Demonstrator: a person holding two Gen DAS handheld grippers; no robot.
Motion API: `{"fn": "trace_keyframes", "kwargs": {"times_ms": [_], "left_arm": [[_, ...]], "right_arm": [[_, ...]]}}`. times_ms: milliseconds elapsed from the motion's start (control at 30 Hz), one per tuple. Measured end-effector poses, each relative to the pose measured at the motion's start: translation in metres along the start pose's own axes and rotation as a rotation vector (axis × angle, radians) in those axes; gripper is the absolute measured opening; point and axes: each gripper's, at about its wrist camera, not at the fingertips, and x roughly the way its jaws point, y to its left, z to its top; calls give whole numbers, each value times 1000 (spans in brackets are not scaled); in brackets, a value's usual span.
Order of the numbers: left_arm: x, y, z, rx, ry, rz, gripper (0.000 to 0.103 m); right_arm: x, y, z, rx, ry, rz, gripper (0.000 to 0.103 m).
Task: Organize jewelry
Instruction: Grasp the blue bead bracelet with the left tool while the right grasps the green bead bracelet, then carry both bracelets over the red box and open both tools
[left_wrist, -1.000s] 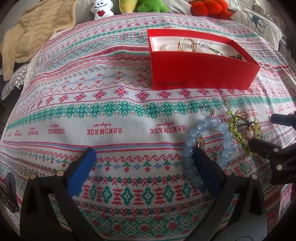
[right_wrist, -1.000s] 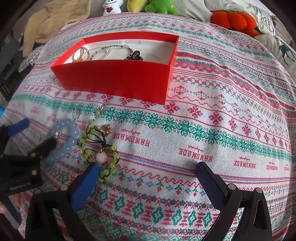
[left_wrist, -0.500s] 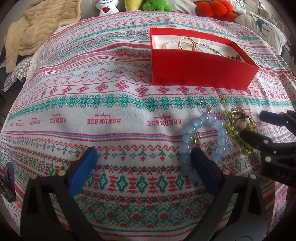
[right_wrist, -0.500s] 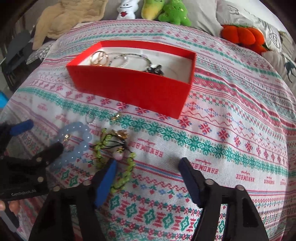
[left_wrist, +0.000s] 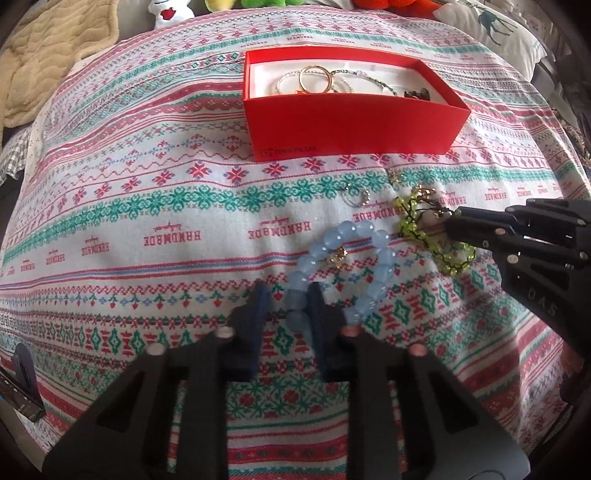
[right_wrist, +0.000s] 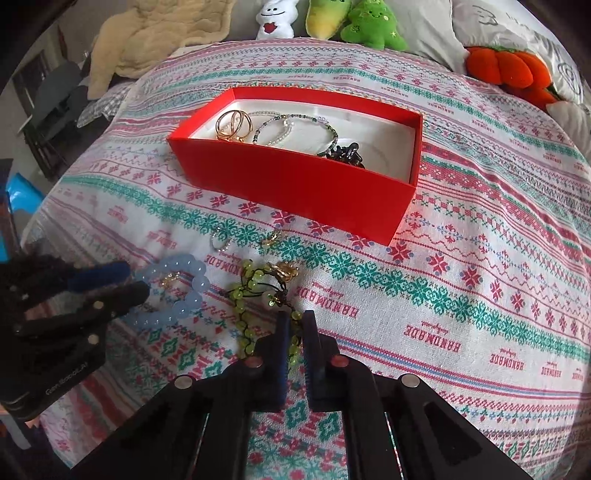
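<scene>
A bed (left_wrist: 147, 192) fills both views, covered in a knitted-pattern cloth of red, green and white bands. Soft toys (right_wrist: 354, 26) and a beige blanket (right_wrist: 162, 33) lie along its far edge.

A red box (right_wrist: 295, 184) sits open on the bed, lined in white. It already holds gold rings (right_wrist: 232, 125), thin bead strands and a dark clip (right_wrist: 347, 153).

In front of the box, on the cloth, lie two bracelets side by side. The blue bracelet (left_wrist: 347, 273) is a loop of large smooth beads with a small gold charm. The green bracelet (right_wrist: 258, 306) is smaller beads knotted on dark cord, with a pale bead and gold charms. A small silver ring (right_wrist: 221, 242) and a tiny gold piece (right_wrist: 272, 239) lie apart, nearer the box.

The left claw (left_wrist: 286, 301) has just been closing and now pinches the near side of the blue loop between its pads. The right claw (right_wrist: 294, 325) has just been closing too, and is clenched on the near beads of the green one.

Both bracelets look light and floppy. The round blue beads may slip or roll, so gripping across one bead seems safest. The green one should grip best at its cord, though charms could snag the cloth.
</scene>
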Motion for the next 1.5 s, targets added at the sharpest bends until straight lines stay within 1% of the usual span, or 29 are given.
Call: {"fn": "trace_keyframes", "kwargs": {"times_ms": [33,233,400,633,800,933,1267,1500], "left_arm": [[-1,1,1,-8,5,-7,13],[-10,11,0,-65,12,-75,13],[-23,17,2,-81,-15,-107,13],[-37,16,7,-95,-39,-148,13],[-49,15,13,-93,-63,-179,13],[-59,12,22,-94,-89,-192,13],[-82,9,48,-102,-166,-204,13],[-88,9,68,-125,-187,-224,13]], "right_arm": [[-2,-1,0,6,0,10,6],[-19,0,0,19,-25,58,6],[-41,1,1,20,-69,93,6],[-57,1,4,32,-77,89,6],[-71,2,8,31,-103,99,6],[-83,1,13,36,-135,106,6],[-98,-6,28,63,-182,109,6],[-104,-13,41,92,-211,100,6]]}}
